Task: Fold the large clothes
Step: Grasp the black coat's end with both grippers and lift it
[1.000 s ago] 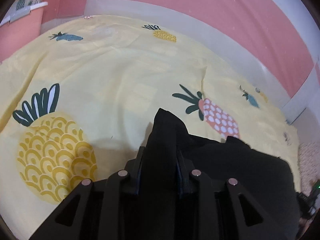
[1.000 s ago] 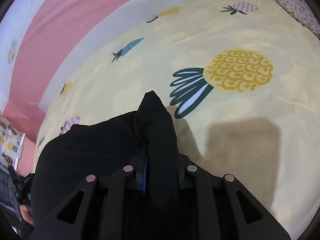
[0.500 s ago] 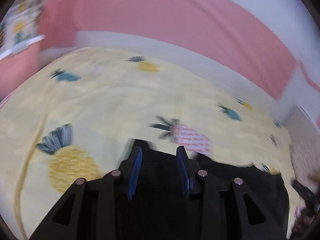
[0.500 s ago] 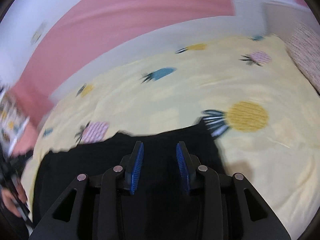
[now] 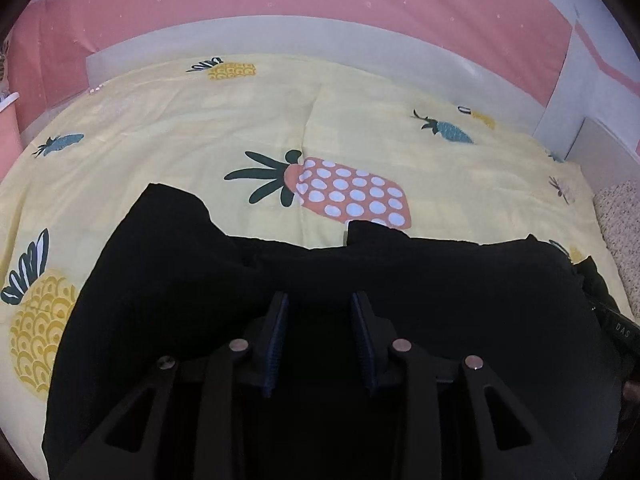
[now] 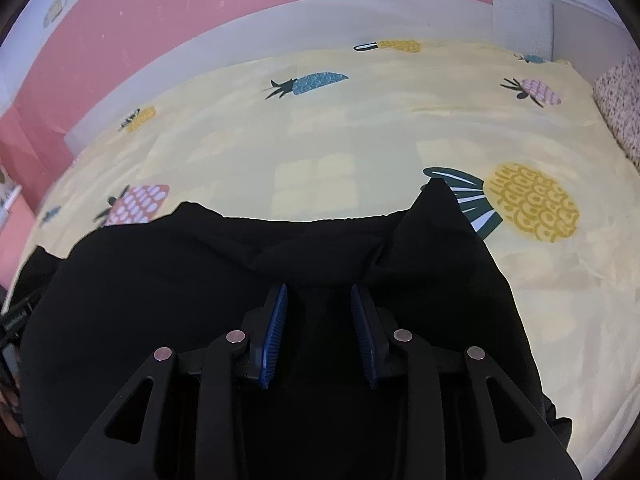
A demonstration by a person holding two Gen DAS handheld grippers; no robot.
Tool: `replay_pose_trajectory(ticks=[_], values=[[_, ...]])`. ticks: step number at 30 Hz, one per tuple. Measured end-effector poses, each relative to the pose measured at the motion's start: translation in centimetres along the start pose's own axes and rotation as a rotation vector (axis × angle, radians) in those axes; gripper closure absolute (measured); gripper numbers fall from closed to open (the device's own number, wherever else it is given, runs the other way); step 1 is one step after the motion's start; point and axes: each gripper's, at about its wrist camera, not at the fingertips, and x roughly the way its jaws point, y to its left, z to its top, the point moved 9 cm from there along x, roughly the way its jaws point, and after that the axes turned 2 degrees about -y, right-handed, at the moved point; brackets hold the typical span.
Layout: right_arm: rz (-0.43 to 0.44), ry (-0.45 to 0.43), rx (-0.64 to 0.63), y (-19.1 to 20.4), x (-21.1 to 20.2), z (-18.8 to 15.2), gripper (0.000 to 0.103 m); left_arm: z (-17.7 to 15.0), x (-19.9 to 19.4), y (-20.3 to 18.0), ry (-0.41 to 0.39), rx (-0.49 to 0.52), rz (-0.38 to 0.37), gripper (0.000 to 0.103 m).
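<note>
A large black garment (image 5: 440, 288) lies spread on a yellow pineapple-print bedsheet (image 5: 200, 132). Its far edge runs across the sheet, with raised corners at the left and right. It also shows in the right wrist view (image 6: 180, 264), on the same sheet (image 6: 320, 128). My left gripper (image 5: 320, 320) is open and empty, just above the cloth near its left part. My right gripper (image 6: 319, 312) is open and empty above the cloth near its right corner. Blue pads (image 6: 276, 328) show on the fingers.
A pink and white wall (image 5: 320, 12) runs along the bed's far side. A speckled pillow (image 6: 620, 100) lies at the right end of the bed. The other gripper's dark body (image 5: 620, 332) shows at the right edge of the left wrist view.
Both grippers were shut on pinched corners of the black garment a second ago. They have let go, opened and drawn back. The garment now lies flat on the sheet.
</note>
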Motion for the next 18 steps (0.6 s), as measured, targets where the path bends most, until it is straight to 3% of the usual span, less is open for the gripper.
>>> replay_pose_trajectory(ticks=[3,5,7,9,11,13,15,18], values=[[0.004,0.017,0.019,-0.3,-1.3,0.5,0.070,0.4,-1.6,0.4,0.015,0.005,0.016,0.068],[-0.041,-0.045,-0.003,-0.6,-4.6,0.8,0.068,0.9,-4.0,1.1,-0.031,0.014,0.031,0.068],[-0.001,-0.085,0.004,-0.8,-7.3,0.4,0.068,0.6,-6.8,2.2,-0.082,0.022,0.025,0.068],[-0.015,-0.108,0.005,-1.9,-9.5,-1.0,0.068,-0.3,-9.0,4.1,-0.118,0.031,0.045,0.067],[-0.048,-0.096,-0.002,-3.5,-9.5,-3.1,0.068,-1.9,-9.4,6.1,-0.110,0.027,0.067,0.066],[-0.038,-0.065,0.023,-4.6,-8.1,-4.6,0.068,-3.4,-8.3,7.4,-0.072,-0.005,0.039,0.066],[-0.045,-0.078,0.040,-4.9,-7.8,-4.5,0.068,-3.6,-7.8,7.7,-0.076,-0.030,0.029,0.066],[-0.089,-0.069,0.010,-4.7,-8.0,-4.3,0.068,-3.5,-8.2,7.4,-0.088,-0.004,0.070,0.066]])
